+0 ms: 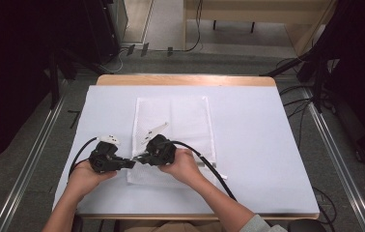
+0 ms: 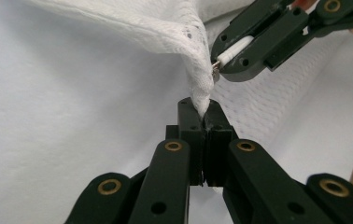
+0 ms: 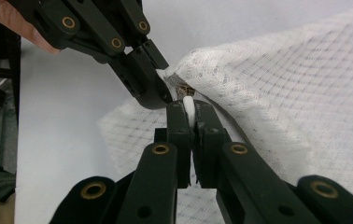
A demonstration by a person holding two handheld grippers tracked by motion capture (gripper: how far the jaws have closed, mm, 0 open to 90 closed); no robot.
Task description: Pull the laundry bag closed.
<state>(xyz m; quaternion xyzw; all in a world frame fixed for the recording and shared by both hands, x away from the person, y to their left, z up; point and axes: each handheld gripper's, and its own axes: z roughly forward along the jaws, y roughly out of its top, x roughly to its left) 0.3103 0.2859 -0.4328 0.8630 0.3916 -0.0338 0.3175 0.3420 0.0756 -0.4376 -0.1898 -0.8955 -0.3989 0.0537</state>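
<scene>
A white rectangular mesh fabric bag point(image 1: 171, 137) lies flat on the pale, smooth surface point(image 1: 258, 145), its weave an open grid. At its near left corner the left tongs point(image 2: 202, 114) are pressed together on a raised peak of the mesh. The right tongs point(image 3: 188, 109), just beside them, are clamped on a white tab-shaped zipper pull point(image 3: 188, 103) at the bag's edge.

Left gripper point(image 1: 131, 163): my jaws pinched shut, pointing right.
Right gripper point(image 1: 138, 158): my jaws clamped shut, pointing left, tips just beside the left's.
</scene>
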